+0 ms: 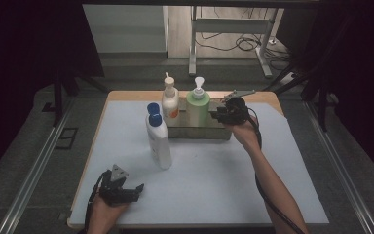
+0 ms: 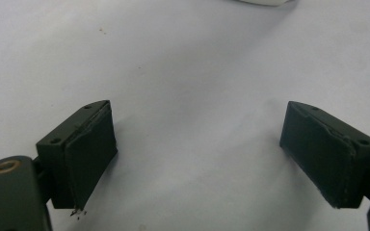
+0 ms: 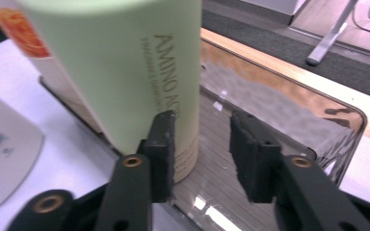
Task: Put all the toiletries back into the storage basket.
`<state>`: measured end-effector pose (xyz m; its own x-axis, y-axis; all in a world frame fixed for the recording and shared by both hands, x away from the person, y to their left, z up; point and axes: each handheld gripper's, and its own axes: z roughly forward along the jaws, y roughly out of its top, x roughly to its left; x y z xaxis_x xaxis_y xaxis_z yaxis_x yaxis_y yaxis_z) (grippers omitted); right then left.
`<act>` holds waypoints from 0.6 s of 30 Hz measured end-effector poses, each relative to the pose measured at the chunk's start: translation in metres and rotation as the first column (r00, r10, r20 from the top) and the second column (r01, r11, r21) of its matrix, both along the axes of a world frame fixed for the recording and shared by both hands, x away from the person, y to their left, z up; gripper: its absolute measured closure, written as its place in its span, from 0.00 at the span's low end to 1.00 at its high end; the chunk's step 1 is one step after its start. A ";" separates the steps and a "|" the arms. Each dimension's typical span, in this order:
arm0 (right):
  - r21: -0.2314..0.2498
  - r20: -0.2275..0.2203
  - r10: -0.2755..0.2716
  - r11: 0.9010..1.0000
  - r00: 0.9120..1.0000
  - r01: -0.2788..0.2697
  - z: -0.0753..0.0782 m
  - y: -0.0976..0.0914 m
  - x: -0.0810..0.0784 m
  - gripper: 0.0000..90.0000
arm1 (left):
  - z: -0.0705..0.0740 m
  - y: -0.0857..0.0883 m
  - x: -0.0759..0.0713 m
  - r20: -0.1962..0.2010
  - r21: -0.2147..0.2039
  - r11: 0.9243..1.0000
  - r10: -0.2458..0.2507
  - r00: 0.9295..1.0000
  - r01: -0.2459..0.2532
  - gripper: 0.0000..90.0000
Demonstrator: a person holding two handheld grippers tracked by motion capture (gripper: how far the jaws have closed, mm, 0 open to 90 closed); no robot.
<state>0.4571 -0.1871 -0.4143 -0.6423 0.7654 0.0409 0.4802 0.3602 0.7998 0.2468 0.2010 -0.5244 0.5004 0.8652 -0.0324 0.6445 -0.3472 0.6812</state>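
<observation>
Work in hand: loading bottles into the tray (image 1: pixel 197 132) at the far middle of the table (image 1: pixel 272 195), judging by what stands where.

Done so far: two pump bottles upright in the tray; white bottle (image 1: pixel 170 101) with the orange label at its left end, green bottle (image 1: pixel 197 108) just right of it.

Green bottle: upright on the ribbed tray floor, right half of the tray bare beside it; in the right gripper view, green bottle (image 3: pixel 125 72) with the shiny tray (image 3: pixel 279 106) stretching off behind.

Right gripper (image 1: pixel 222 115): at the right side of the green bottle, over the tray. Seen closer, right gripper (image 3: pixel 201 144) with jaws a modest gap apart, nothing between them; one jaw close against the lower wall of the bottle, touching or a hair off cannot be told. Reads as holding nothing.

Left gripper (image 1: pixel 135 189): low at the near left corner of the table, well apart from every bottle. Seen closer, left gripper (image 2: pixel 197 149) with jaws spread wide over bare white table, nothing held.

Left to do: tall white bottle (image 1: pixel 158 141) with the blue cap upright on the table, just near and left of the tray, not yet in it. A second blue cap (image 1: pixel 153 107) behind it; whether that belongs to another bottle cannot be told.

Judgement: roughly two thirds through; room in the tray on the right for what remains.
</observation>
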 end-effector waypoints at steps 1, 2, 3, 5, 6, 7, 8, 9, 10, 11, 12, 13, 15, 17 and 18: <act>0.000 0.000 0.000 1.000 1.000 0.000 0.000 0.000 0.000 0.73 | 0.000 0.000 0.000 0.000 0.000 1.000 0.000 1.000 0.000 0.13; 0.002 -0.011 -0.017 1.000 1.000 0.017 -0.003 0.001 0.003 0.78 | 0.000 0.000 0.000 0.000 0.000 1.000 0.000 1.000 0.000 0.13; 0.006 -0.015 -0.023 1.000 1.000 0.023 -0.004 0.002 0.004 0.80 | 0.000 0.000 0.000 0.000 -0.001 1.000 0.000 1.000 0.000 0.13; 0.009 -0.016 -0.025 1.000 1.000 0.025 -0.006 0.003 0.005 0.83 | 0.000 0.000 0.000 0.000 0.000 1.000 0.000 1.000 0.000 0.13; 0.007 -0.017 -0.034 0.999 0.999 0.034 -0.008 0.005 0.008 0.89 | 0.000 0.000 0.000 0.000 -0.001 1.000 0.000 1.000 0.000 0.13; 0.009 -0.019 -0.040 0.999 0.999 0.041 -0.010 0.005 0.010 0.92 | 0.000 0.000 0.000 0.000 0.000 1.000 0.000 1.000 0.000 0.13; 0.011 -0.023 -0.046 0.999 0.999 0.046 -0.011 0.006 0.011 0.93 | 0.000 0.000 0.000 0.000 0.000 1.000 0.000 1.000 0.000 0.13; 0.011 -0.023 -0.046 0.999 0.999 0.046 -0.011 0.006 0.011 0.93 | 0.000 0.000 0.000 0.000 0.000 1.000 0.000 1.000 0.000 0.13; 0.013 -0.030 -0.055 0.998 0.998 0.055 -0.013 0.008 0.014 0.96 | 0.000 0.000 0.000 -0.001 0.000 1.000 0.000 1.000 0.000 0.13; 0.009 -0.032 -0.056 0.998 0.998 0.056 -0.014 0.009 0.016 0.97 | 0.000 0.000 0.000 0.000 0.000 1.000 0.000 1.000 0.000 0.13; 0.002 -0.033 -0.055 0.999 0.998 0.055 -0.015 0.011 0.017 0.98 | 0.000 0.000 0.000 0.000 0.000 1.000 0.000 1.000 0.000 0.13; -0.003 -0.035 -0.051 0.999 0.998 0.051 -0.017 0.012 0.018 0.98 | 0.000 0.000 0.000 0.000 0.000 1.000 0.000 1.000 0.000 0.13; -0.005 -0.040 -0.051 0.999 0.998 0.051 -0.020 0.015 0.020 0.99 | 0.000 0.000 0.000 0.000 0.000 1.000 0.000 1.000 0.000 0.13; -0.011 -0.042 -0.053 0.999 0.998 0.052 -0.021 0.016 0.021 0.99 | 0.000 0.000 0.000 -0.001 -0.001 1.000 0.000 1.000 0.000 0.13; -0.018 -0.051 -0.056 0.998 0.997 0.055 -0.024 0.018 0.024 0.99 | 0.000 0.000 0.000 -0.001 -0.001 1.000 0.000 1.000 0.000 0.13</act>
